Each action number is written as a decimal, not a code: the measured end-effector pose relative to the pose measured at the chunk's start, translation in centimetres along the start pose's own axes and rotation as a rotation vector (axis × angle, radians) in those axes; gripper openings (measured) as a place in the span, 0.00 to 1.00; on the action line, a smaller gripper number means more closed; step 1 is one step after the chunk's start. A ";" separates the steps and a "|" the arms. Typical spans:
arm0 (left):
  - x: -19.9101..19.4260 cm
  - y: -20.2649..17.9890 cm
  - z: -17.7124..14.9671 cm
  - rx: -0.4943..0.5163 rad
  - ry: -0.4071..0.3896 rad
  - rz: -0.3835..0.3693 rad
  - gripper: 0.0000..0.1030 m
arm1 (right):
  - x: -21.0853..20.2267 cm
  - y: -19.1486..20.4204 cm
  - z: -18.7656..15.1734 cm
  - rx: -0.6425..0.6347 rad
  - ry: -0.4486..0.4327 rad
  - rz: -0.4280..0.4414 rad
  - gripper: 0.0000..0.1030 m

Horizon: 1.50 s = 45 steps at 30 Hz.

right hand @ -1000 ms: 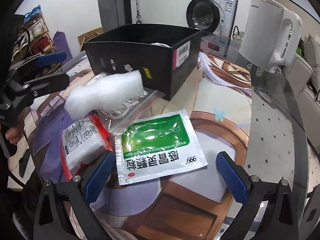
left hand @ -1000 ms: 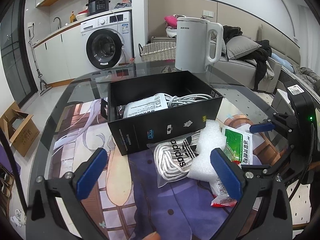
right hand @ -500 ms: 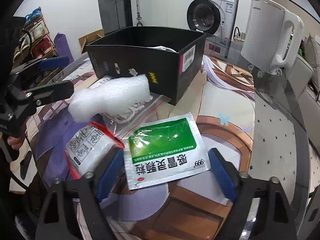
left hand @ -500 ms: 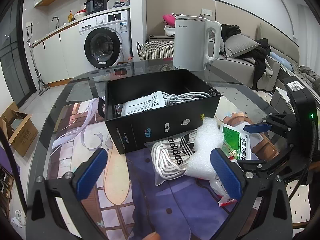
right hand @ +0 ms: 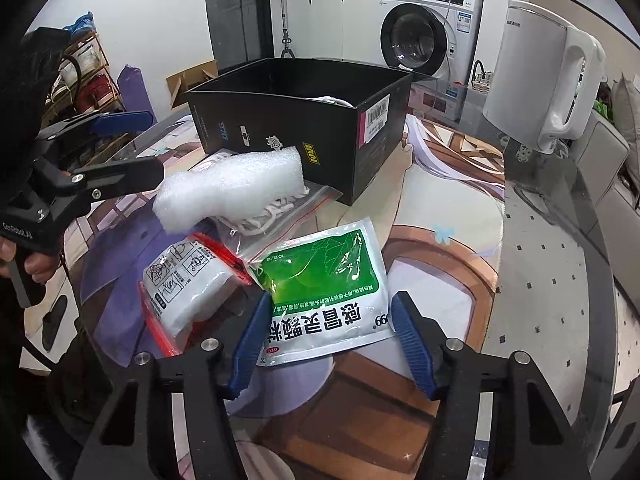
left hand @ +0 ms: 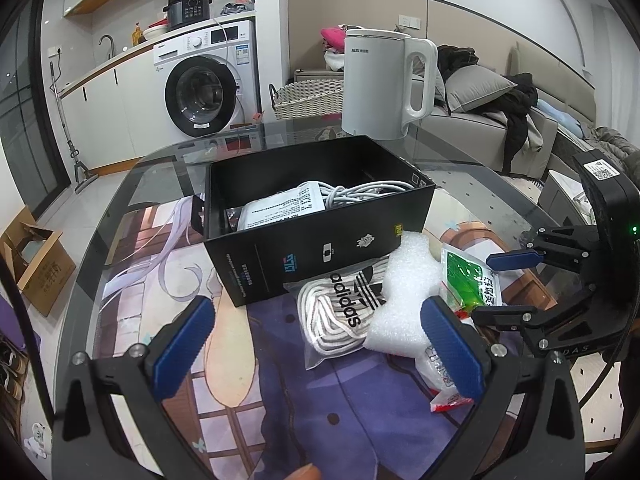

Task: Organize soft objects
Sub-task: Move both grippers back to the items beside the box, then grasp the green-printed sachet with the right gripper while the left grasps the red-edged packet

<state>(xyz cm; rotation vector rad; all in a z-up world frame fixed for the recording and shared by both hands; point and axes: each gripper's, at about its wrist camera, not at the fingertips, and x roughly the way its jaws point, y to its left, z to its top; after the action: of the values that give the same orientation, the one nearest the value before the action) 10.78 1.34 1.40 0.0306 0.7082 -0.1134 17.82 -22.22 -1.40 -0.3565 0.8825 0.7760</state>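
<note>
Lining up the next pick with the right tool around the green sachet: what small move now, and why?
Probably close the right tool. Its blue fingers already sit either side of the green sachet's near edge but look apart from it. The sachet lies flat on the table, outside the black box.

- One black box point(left hand: 320, 240) on the table
- One white foam block point(right hand: 228, 188)
- One bag of white laces point(left hand: 340, 316)
- One green-and-white sachet point(right hand: 328, 288)
- One red-edged white packet point(right hand: 188, 284)
- One white kettle point(left hand: 380, 84)
- One washing machine point(left hand: 204, 84)
- One wicker basket point(left hand: 308, 98)
- Two grippers point(left hand: 316, 344) point(right hand: 328, 344)
</note>
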 end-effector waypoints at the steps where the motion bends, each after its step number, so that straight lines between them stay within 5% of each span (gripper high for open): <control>1: -0.1 -0.1 0.0 0.003 0.000 -0.002 1.00 | -0.1 0.0 -0.1 -0.001 -0.001 0.001 0.56; 11: -0.5 -0.7 0.2 0.013 0.004 -0.042 1.00 | -1.5 -0.1 -1.4 -0.044 0.060 0.006 0.55; 15: -0.6 -1.2 0.2 0.026 0.012 -0.066 1.00 | -1.5 0.4 -1.6 -0.077 0.068 0.012 0.74; 36: -0.9 -4.2 -1.1 0.190 0.106 -0.234 1.00 | 0.1 -0.1 -1.0 -0.047 -0.006 0.021 0.99; 43: -0.7 -5.4 -1.6 0.237 0.142 -0.253 1.00 | 0.3 0.2 -0.8 -0.044 0.002 0.024 0.97; 45: -0.8 -5.7 -1.8 0.250 0.147 -0.261 1.00 | -0.2 0.3 -0.9 -0.045 -0.020 0.021 0.77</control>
<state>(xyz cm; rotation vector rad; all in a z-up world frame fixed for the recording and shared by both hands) 8.32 -4.11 0.61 0.1875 0.8394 -0.4529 17.03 -22.60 -1.78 -0.3791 0.8519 0.8187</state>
